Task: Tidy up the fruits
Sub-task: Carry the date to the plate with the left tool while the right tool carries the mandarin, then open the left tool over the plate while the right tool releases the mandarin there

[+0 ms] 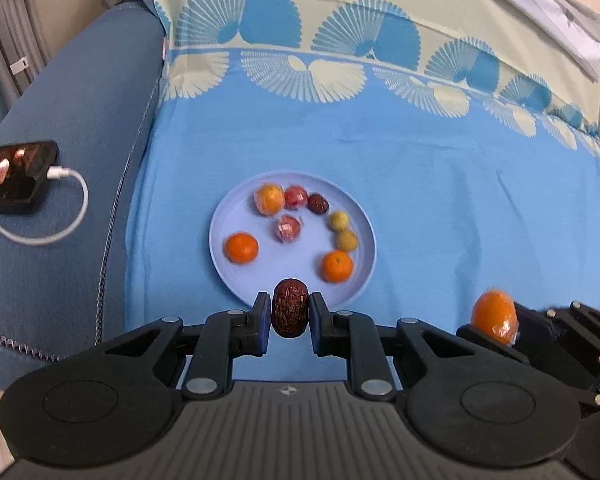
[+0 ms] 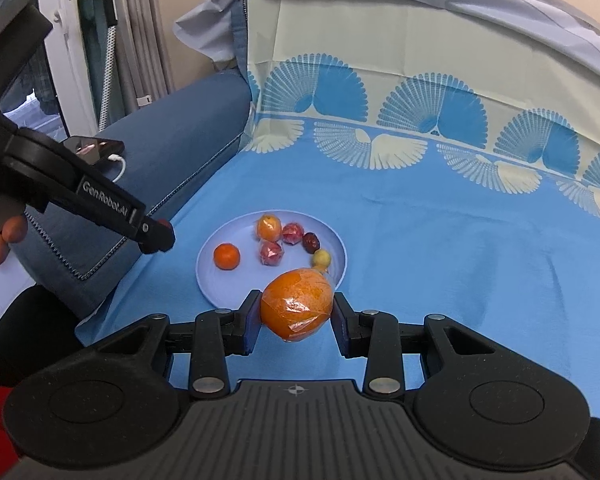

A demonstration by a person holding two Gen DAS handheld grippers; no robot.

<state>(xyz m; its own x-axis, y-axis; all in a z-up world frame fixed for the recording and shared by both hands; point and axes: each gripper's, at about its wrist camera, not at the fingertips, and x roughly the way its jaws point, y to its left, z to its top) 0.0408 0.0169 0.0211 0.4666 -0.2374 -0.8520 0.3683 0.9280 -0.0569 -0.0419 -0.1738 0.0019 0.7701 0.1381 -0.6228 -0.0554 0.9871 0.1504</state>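
While clamped: date (image 1: pixel 290 307) between claw (image 1: pixel 290 320) pads

on the plate (image 1: pixel 228 280) lie three oranges (image 1: pixel 241 247), one of them in clear wrap, two red wrapped fruits (image 1: pixel 288 228), two yellow-green fruits (image 1: pixel 339 221) and one dark date (image 1: pixel 318 203). off the plate there are one more date (image 1: pixel 290 307) and one more wrapped orange (image 2: pixel 296 305), each in a tool. one phone (image 1: pixel 16 176) with one white cable (image 1: pixel 72 216) lies on the sofa arm.
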